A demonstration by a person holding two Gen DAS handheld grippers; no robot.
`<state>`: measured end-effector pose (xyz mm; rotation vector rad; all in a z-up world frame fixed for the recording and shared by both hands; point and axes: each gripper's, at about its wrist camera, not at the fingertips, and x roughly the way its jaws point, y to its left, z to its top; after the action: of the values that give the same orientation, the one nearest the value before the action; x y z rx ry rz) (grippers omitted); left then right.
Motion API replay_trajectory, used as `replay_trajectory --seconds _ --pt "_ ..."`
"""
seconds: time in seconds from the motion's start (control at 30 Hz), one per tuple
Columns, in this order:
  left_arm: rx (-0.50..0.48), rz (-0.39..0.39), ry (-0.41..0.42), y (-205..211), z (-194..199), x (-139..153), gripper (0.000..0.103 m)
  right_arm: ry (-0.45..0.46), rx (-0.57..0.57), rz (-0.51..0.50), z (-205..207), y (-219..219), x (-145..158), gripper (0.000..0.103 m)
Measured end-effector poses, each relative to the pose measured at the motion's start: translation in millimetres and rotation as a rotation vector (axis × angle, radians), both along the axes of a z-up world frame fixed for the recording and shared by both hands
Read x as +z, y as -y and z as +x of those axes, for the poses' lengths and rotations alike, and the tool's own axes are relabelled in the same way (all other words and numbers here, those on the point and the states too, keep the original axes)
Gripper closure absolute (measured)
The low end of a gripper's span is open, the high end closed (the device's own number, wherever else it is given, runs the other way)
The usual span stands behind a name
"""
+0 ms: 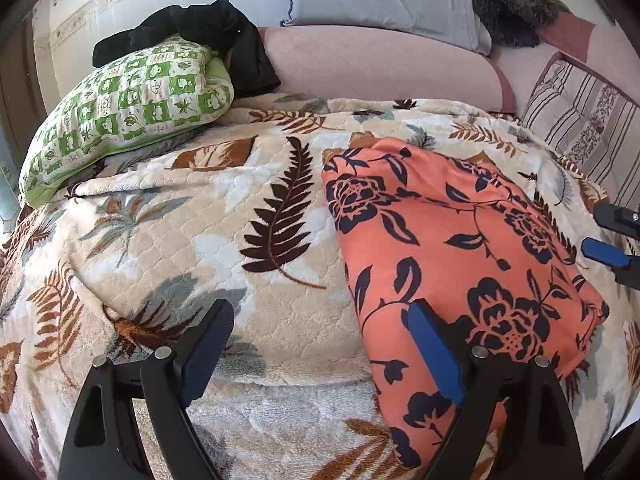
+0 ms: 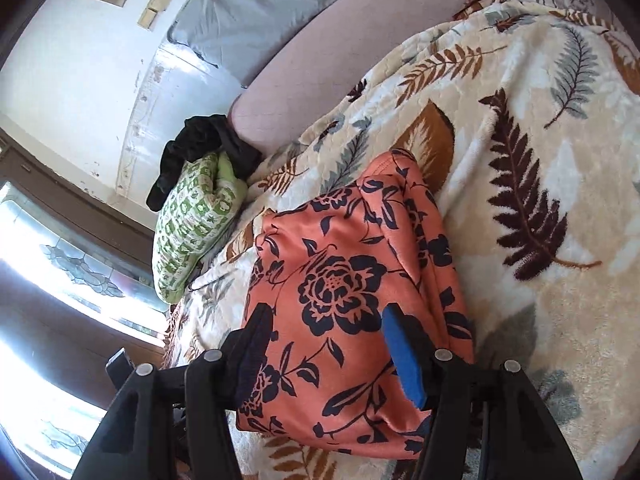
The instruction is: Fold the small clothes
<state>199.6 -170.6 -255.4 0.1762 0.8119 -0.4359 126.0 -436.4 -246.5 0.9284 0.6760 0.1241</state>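
Orange floral garment point(image 1: 460, 248) lies folded on leaf-print blanket point(image 1: 240, 208), approx 4 o'clock from green pillow point(image 1: 128, 108). Left gripper point(image 1: 320, 344) spread wide, empty, straddling garment's edge. Right gripper point(image 2: 324, 352) half-spread over cloth, prob. not pinching, poised for next fold.

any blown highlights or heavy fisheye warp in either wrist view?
Right wrist: window at left is blown out white, and the view is rolled, so the blanket slants. Left wrist: even light, soft shadow under the left gripper; fisheye bends the wall near the edges.
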Motion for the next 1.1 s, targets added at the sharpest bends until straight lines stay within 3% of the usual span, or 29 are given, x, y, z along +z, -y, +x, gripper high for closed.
replay_trajectory --seconds 0.13,0.23,0.3,0.4,0.5,0.6,0.73,0.87,0.97,1.1 --pt "0.005 -0.04 0.042 1.3 1.7 10.7 0.014 0.014 0.022 -0.047 13.6 -12.0 7.7 0.042" --pt "-0.006 -0.023 -0.006 6.5 7.5 1.5 0.014 0.002 0.01 -0.064 28.9 -13.7 9.7 0.042" --pt "-0.032 0.033 -0.06 14.7 9.6 -13.9 0.013 -0.025 0.004 -0.027 41.7 -11.5 4.2 0.043" --pt "-0.019 0.047 -0.023 15.9 6.1 -15.1 0.009 -0.088 -0.013 -0.013 65.4 -10.2 -7.5 0.044" --pt "-0.041 0.046 -0.033 15.8 7.9 -14.2 0.009 -0.241 -0.022 -0.004 98.7 -11.4 -38.2 0.045" --pt "-0.024 0.025 -0.049 11.0 10.7 -17.1 0.004 -0.243 -0.043 -0.048 110.8 -14.2 -24.3 0.046" --pt "-0.003 -0.016 -0.117 5.7 19.3 -22.6 0.003 -0.129 -0.031 -0.09 126.0 -20.0 -1.2 0.046" --pt "-0.021 -0.024 -0.12 5.6 19.9 -26.3 0.003 -0.25 -0.041 -0.127 157.4 -17.5 -27.6 0.043" --pt "0.011 -0.033 -0.111 3.6 16.4 -28.6 0.001 -0.251 -0.047 -0.132 166.2 -12.1 -20.7 0.043" --pt "0.019 -0.015 -0.077 4.7 11.6 -26.3 0.001 -0.095 0.042 -0.123 176.6 -29.7 3.1 0.042"
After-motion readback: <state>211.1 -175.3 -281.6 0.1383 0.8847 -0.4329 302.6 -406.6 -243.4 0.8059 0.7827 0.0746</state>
